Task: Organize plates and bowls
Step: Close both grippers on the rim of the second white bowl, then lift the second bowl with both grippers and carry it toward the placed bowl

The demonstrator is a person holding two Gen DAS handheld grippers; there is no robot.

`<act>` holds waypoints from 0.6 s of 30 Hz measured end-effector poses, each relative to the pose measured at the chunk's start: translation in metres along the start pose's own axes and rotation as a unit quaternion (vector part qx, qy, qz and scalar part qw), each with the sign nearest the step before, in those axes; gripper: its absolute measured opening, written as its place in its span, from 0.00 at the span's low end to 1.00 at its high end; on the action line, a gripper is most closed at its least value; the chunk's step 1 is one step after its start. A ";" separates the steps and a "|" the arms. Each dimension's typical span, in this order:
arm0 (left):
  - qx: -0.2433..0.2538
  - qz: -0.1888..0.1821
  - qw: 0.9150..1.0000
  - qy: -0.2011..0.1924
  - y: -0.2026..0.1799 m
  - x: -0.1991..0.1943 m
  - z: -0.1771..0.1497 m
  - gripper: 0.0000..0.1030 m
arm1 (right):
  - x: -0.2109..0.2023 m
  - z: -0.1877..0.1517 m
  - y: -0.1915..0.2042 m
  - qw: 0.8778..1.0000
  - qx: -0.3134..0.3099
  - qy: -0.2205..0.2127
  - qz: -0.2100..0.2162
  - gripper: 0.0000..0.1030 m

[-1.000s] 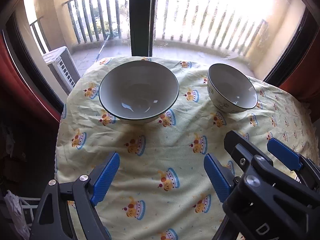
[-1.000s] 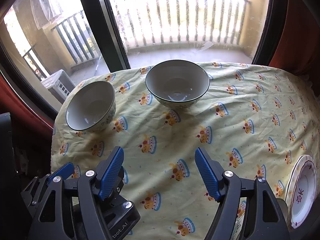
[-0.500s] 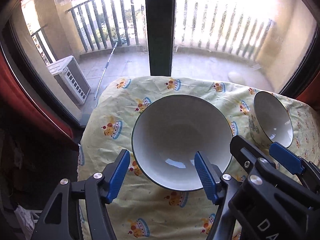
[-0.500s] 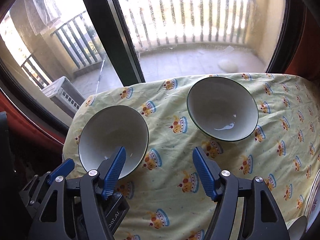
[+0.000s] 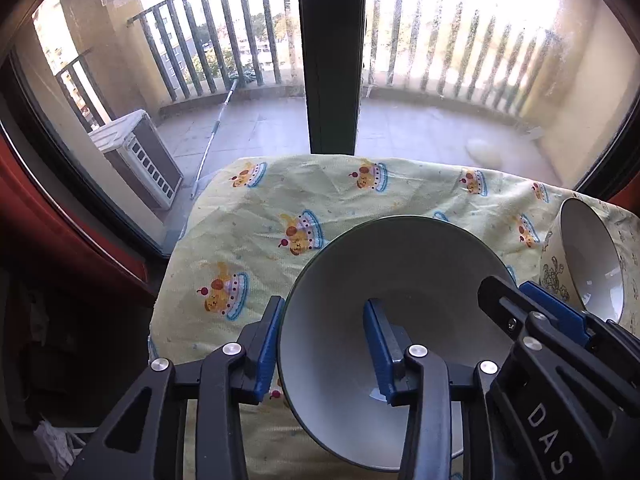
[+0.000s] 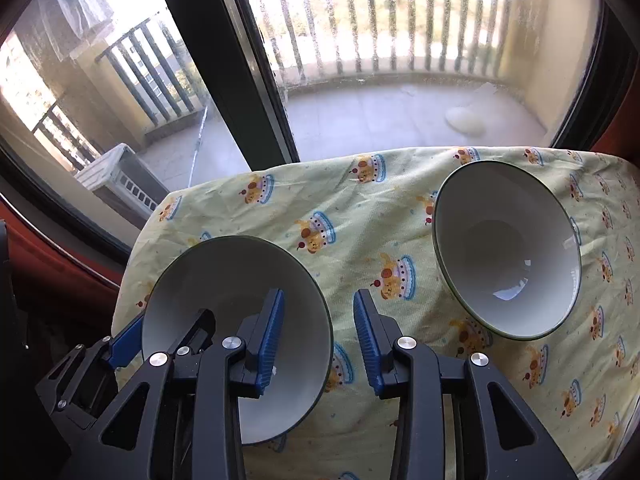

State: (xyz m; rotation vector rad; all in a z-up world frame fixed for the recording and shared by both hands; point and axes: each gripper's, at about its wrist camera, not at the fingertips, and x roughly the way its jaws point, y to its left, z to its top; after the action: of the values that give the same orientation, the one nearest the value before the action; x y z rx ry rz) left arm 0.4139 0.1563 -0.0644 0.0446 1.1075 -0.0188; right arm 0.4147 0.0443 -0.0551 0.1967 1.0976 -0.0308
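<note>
A wide green-rimmed bowl (image 5: 400, 280) sits near the table's far left corner. My left gripper (image 5: 324, 348) is open and straddles its left rim: one finger (image 5: 266, 344) outside, the other (image 5: 378, 344) inside. In the right wrist view the same bowl (image 6: 224, 280) lies under my right gripper (image 6: 318, 332), which is open and straddles its right rim. A second bowl (image 6: 504, 248) stands to the right; it shows at the left wrist view's right edge (image 5: 592, 264).
The table has a yellow cloth with a cake print (image 5: 280, 216). Its far edge meets a glass balcony door with a dark frame (image 5: 332, 56). The left edge (image 5: 160, 304) drops off into a dark gap.
Both grippers have moved forward and down onto the left bowl, so that each now straddles a rim. Their jaws have narrowed a little. The bowls have not moved.
</note>
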 end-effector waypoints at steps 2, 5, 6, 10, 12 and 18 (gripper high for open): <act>0.000 0.001 1.000 0.003 0.001 0.004 0.001 0.35 | 0.005 0.002 0.002 1.000 -0.002 0.004 0.002 0.26; 0.000 0.004 1.000 0.003 0.002 0.006 0.001 0.33 | 0.010 0.004 0.003 1.000 -0.004 0.008 -0.002 0.22; 0.000 0.005 1.000 0.001 0.003 0.006 0.001 0.31 | 0.012 0.004 0.003 1.000 -0.003 0.009 -0.002 0.22; 0.000 0.006 1.000 -0.001 0.005 0.006 0.001 0.28 | 0.014 0.004 0.005 1.000 -0.011 0.009 -0.008 0.20; -0.002 0.005 1.000 0.003 0.006 0.006 0.001 0.28 | 0.014 0.005 0.006 1.000 -0.012 0.013 -0.011 0.20; -0.003 0.001 1.000 0.011 0.006 0.003 -0.005 0.28 | 0.007 -0.001 0.007 1.000 -0.017 0.019 -0.017 0.19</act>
State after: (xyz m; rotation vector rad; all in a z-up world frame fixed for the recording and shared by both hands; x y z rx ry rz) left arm 0.4109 0.1626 -0.0692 0.0415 1.1293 -0.0137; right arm 0.4178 0.0523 -0.0609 0.1488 1.1394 -0.0391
